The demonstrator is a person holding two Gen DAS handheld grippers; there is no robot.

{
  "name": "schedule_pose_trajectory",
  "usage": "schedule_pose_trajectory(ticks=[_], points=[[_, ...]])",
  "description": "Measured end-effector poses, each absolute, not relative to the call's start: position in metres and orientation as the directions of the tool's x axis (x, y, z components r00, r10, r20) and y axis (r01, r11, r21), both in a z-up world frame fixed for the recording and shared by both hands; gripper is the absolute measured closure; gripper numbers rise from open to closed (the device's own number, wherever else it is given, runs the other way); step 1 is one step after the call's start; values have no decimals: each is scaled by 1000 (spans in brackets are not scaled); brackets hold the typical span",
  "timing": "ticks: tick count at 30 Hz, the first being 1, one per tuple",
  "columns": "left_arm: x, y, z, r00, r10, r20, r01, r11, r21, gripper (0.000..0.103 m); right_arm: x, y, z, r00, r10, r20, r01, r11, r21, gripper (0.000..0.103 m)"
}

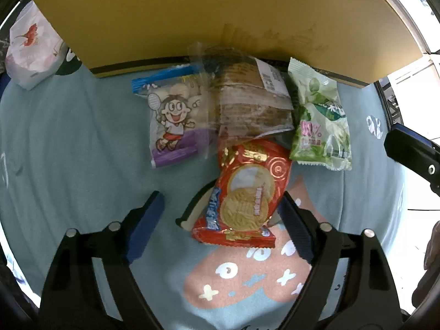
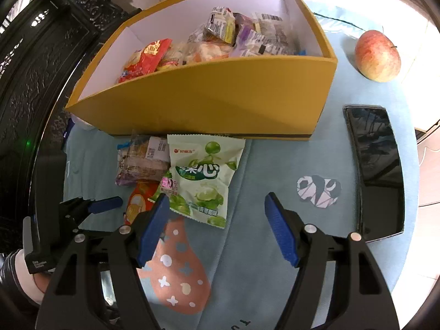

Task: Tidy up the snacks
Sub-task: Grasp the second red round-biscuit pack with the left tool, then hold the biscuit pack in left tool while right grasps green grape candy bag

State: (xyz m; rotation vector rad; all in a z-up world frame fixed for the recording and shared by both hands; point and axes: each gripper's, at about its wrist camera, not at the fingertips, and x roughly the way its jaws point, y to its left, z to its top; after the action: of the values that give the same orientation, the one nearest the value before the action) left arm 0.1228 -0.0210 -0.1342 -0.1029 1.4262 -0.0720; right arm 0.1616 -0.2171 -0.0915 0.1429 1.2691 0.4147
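Observation:
A yellow box holds several snack packets; its wall also fills the top of the left wrist view. In front of it lie a red biscuit packet, a cartoon packet, a clear brown cake packet and a green candy packet. My left gripper is open, its fingers either side of the red packet's near end, the right finger touching it. My right gripper is open and empty just below the green packet.
An apple and a black phone lie right of the box on the blue cloth. A white flowered packet lies at the far left. Dark carved furniture stands to the left.

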Motion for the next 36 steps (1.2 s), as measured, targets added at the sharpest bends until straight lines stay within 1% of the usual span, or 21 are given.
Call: schedule_pose_trajectory(ticks=[1, 2, 4, 8, 9, 10, 12, 18, 24, 26, 30, 33, 35, 36], points=[[123, -22, -132, 151, -109, -983, -7, 994, -112, 32, 161, -218, -91, 235, 378, -895, -222, 918, 329, 31], [123, -22, -130, 154, -106, -982, -5, 994, -108, 37, 161, -218, -91, 236, 377, -896, -221, 918, 328, 31], [125, -22, -127, 163, -83, -983, 3, 997, -83, 58, 160, -218, -91, 235, 375, -897, -223, 919, 326, 31], [125, -15, -125, 161, -102, -982, -20, 994, -106, 59, 160, -216, -91, 231, 368, -901, -229, 920, 318, 30], [123, -13, -124, 160, -104, -982, -26, 994, -110, 59, 160, -214, -92, 228, 366, -902, -232, 920, 315, 27], [122, -10, -124, 159, -109, -981, -31, 993, -116, 59, 161, -211, -93, 223, 364, -904, -236, 920, 312, 22], [119, -6, -124, 158, -114, -981, -38, 992, -121, 59, 163, -203, -96, 222, 358, -907, -245, 921, 303, 16], [116, -1, -126, 163, -120, -979, -40, 991, -128, 58, 173, -174, -108, 203, 338, -919, -291, 917, 273, 16], [113, 4, -124, 169, -127, -978, -42, 990, -135, 58, 188, -161, -126, 187, 316, -930, -258, 930, 264, 16], [111, 3, -124, 168, -126, -978, -43, 990, -135, 58, 191, -159, -133, 183, 291, -939, -259, 936, 240, 16], [109, 4, -123, 170, -126, -977, -44, 990, -136, 58, 194, -164, -144, 169, 312, -935, -250, 931, 265, 11], [110, 4, -122, 170, -123, -978, -42, 990, -132, 57, 193, -163, -144, 170, 311, -935, -282, 924, 257, 12], [110, -2, -124, 170, -119, -978, -39, 991, -127, 56, 193, -166, -143, 164, 330, -929, -281, 919, 277, 19], [111, -4, -125, 170, -118, -978, -39, 991, -127, 56, 193, -168, -142, 159, 347, -924, -278, 914, 295, 25]])
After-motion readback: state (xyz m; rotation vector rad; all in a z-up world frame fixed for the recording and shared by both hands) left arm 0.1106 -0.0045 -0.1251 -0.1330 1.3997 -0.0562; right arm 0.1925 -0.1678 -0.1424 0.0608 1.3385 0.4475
